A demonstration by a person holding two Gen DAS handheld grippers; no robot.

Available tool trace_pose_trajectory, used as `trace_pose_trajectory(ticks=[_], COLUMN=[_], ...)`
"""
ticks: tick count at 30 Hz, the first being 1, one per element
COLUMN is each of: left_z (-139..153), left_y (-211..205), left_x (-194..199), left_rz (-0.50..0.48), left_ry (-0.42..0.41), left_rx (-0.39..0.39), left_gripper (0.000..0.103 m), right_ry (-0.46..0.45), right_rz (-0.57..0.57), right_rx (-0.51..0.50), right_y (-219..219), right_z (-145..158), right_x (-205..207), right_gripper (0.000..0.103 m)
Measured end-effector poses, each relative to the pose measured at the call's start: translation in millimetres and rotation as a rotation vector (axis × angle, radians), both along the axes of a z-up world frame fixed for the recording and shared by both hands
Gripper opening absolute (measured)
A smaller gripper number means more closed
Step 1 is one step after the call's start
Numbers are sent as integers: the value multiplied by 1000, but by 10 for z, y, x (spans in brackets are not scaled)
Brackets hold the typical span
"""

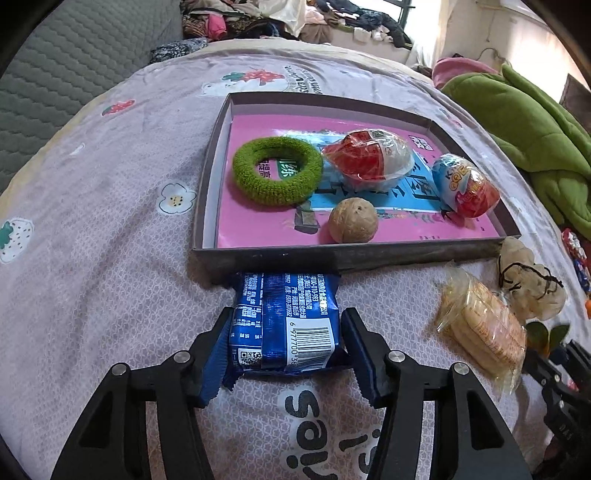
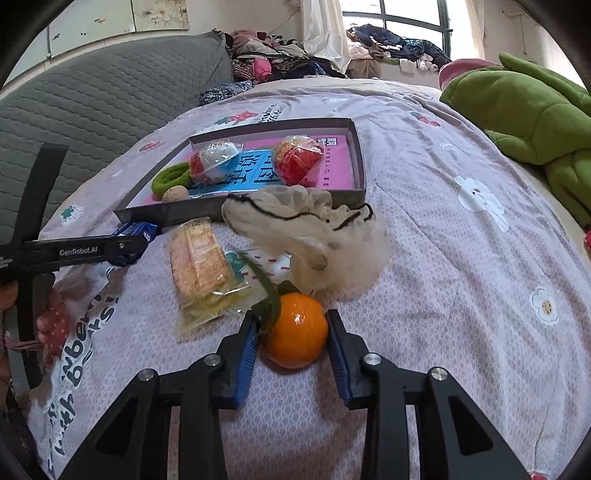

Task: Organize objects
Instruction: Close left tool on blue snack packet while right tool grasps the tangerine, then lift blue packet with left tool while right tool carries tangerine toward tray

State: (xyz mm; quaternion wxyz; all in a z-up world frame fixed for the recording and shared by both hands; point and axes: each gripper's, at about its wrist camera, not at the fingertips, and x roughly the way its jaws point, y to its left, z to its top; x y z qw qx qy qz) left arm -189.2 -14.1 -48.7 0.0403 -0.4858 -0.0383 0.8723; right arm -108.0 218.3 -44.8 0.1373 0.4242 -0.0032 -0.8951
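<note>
two black handheld grippers with blue pads
left gripper (image 1: 284, 349) and right gripper (image 2: 291, 341): silver screws, ridged pads, white "genrobot.ai" lettering.

"GenRobot.AI" on left tool (image 2: 122, 249), 9 o'clock. Barcode digits "6 977700" and "400-010-983" on blue snack packet (image 1: 284, 321). "with" partly readable on bed cover (image 2: 79, 343), 8 o'clock.

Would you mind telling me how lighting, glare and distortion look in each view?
Left wrist view: daylight from upper right, fisheye bending the tray walls, glare on the blue packet. Right wrist view: bright window blown out, highlight on the orange, dark corners.
</note>
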Motion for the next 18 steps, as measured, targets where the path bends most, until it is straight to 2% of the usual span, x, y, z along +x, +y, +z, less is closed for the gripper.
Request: trace_pose_trajectory(ticks=[18], left_z=[161], left_y=[-13], left_x=[107], left_rz=[-1], left_ry=[31], left_rx=[19], left_gripper=[53], right_ry=[16], right_rz=[9], right_rx=[-3], right_y=[17], right_z=[153], right_x=[152], right_gripper=[36])
